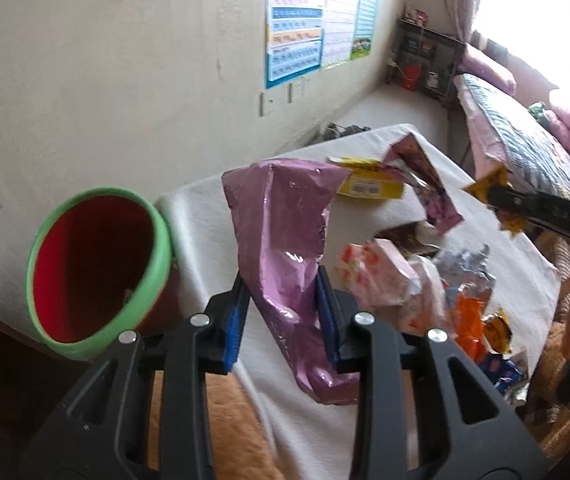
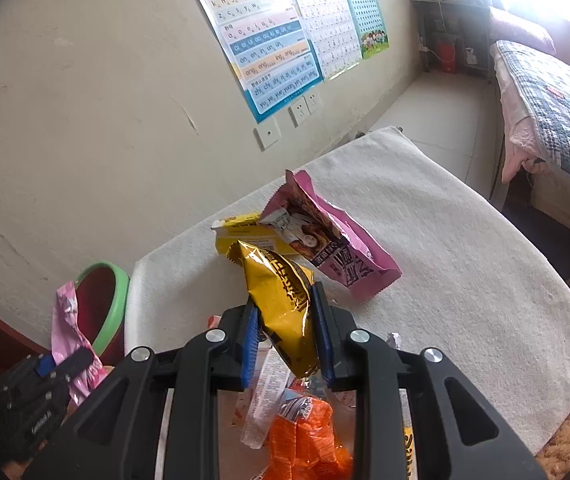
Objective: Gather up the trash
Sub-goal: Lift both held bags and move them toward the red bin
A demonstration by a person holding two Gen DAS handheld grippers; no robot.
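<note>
1. Pink foil, thin and crumpled: the left claw [image 1: 283, 320] is closed on the lower part of a pink bag [image 1: 285, 240], lifted above the near left part of the table [image 2: 465, 248], just beside the bin [image 1: 97, 272].
2. The right claw [image 2: 285, 336] is pinched on a gold packet [image 2: 281, 292], held up over the heap at the near edge.
3. The bin, red inside with a green rim, stands off the table's left edge, against the wall.
4. Risk, as I judge it: the pink bag is tall and floppy and gripped low, so its top could catch the rim and fold outside the bin when let go.
5. Foil is slick; either wrapper could slip from the pads during a swing.
6. Both claws are heading for one opening, so they could collide at the bin.
7. Still on the table: a yellow box [image 2: 245, 236] and a pink packet [image 2: 333, 240] near the far left, and an orange packet [image 2: 305, 440] at the near edge.
8. Writing: the wall chart [image 2: 257, 40] shows pinyin, with "ai ei ui ao ou iu ie üe er" and "zhi chi shi" readable. The box carries a barcode. Print on the packets is too distorted to read.
</note>
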